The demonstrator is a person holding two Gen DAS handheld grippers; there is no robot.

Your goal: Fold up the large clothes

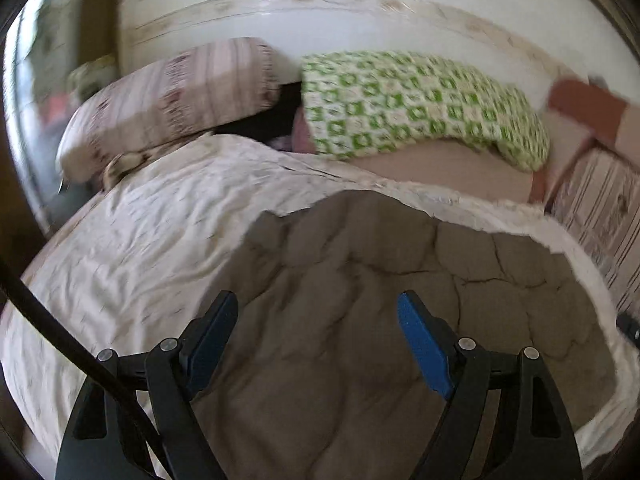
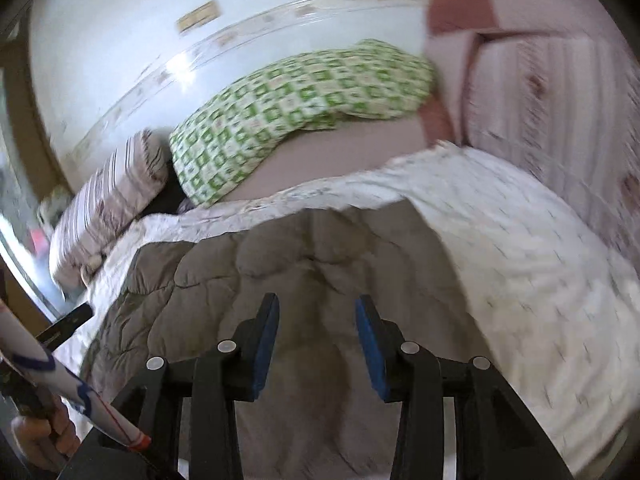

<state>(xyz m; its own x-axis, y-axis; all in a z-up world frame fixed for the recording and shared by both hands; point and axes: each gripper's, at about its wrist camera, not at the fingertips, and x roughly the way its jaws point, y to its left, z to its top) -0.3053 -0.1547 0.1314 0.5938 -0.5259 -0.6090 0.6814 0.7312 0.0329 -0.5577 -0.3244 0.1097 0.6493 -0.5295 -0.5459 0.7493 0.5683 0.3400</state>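
With the brown quilt (image 1: 380, 300) folded over the white sheet (image 1: 140, 240) below the green pillow (image 1: 420, 104), left gripper (image 1: 316, 344) and right gripper (image 2: 316, 344) hang released, likely between folds; next, regrip an edge.

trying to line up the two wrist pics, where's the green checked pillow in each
Left wrist view: the green checked pillow lies upper centre-right, against the white wall, right of the striped pillow.
Right wrist view: the green checked pillow sits upper centre, tilted, again right of the striped pillow.
Shared landmark: the grey-brown quilted comforter ahead of each tool.
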